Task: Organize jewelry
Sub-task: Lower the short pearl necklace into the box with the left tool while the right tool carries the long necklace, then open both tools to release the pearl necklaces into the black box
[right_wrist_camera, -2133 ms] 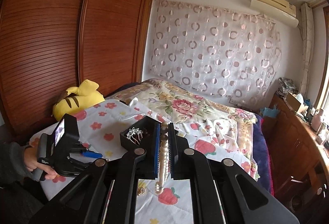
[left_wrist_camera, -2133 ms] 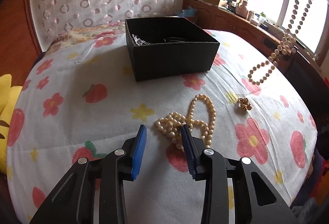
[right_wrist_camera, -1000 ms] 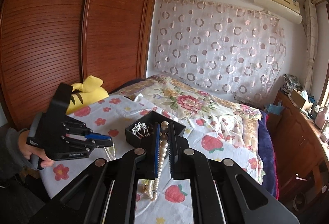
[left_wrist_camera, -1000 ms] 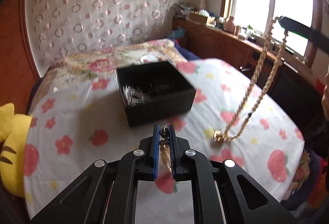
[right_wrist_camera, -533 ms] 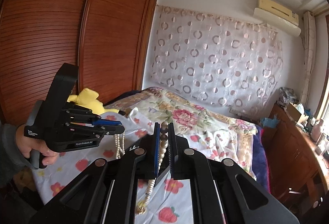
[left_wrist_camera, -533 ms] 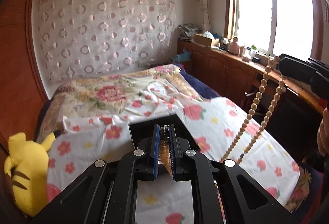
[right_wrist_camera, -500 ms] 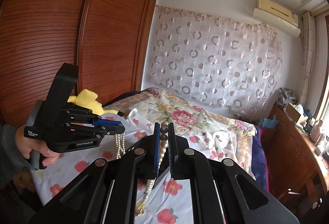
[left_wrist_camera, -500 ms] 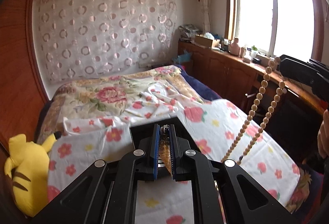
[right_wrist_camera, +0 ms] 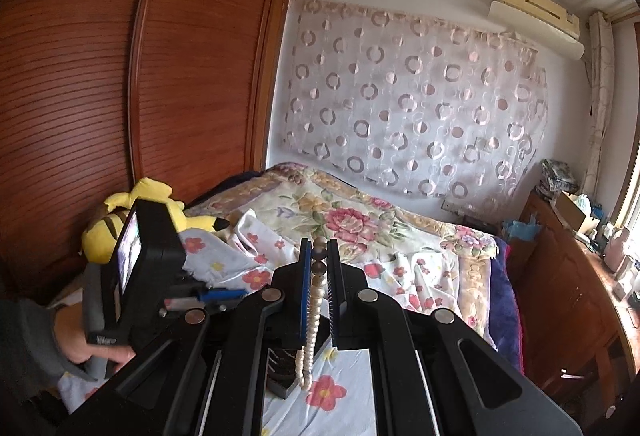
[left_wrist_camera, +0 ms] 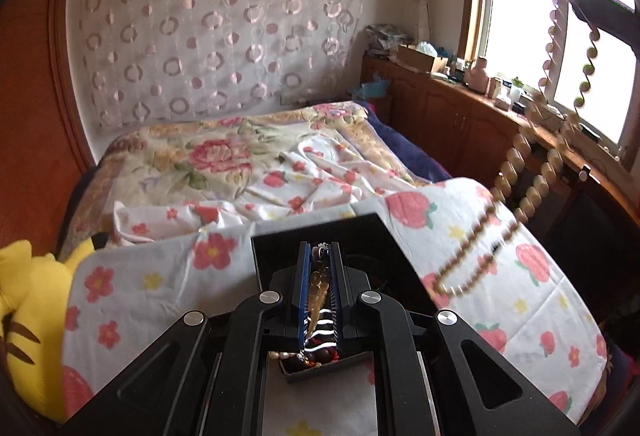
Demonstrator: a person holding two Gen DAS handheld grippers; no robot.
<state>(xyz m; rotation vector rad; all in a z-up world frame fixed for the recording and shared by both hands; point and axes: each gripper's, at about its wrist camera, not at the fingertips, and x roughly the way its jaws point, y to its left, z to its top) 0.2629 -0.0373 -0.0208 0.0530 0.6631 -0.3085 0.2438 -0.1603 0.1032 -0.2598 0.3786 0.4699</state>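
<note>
My left gripper (left_wrist_camera: 319,256) is shut on a cream pearl necklace (left_wrist_camera: 318,286) and holds it over the open black jewelry box (left_wrist_camera: 360,236) on the bed. My right gripper (right_wrist_camera: 319,256) is shut on a long beige bead necklace (right_wrist_camera: 314,300), which hangs down past the box corner (right_wrist_camera: 280,382). In the left wrist view that bead necklace (left_wrist_camera: 520,172) dangles to the right of the box from the right gripper at the upper right. The left gripper also shows in the right wrist view (right_wrist_camera: 216,294), held in a hand.
A flower-print white sheet (left_wrist_camera: 160,276) covers the bed. A yellow plush toy (left_wrist_camera: 24,300) lies at the left edge. A wooden cabinet (left_wrist_camera: 460,116) with clutter runs under the window on the right. A wooden wardrobe (right_wrist_camera: 120,96) stands at the left.
The left gripper has tilted down and moved over the black box with the pearl necklace. The hanging bead necklace has swung closer to the box.
</note>
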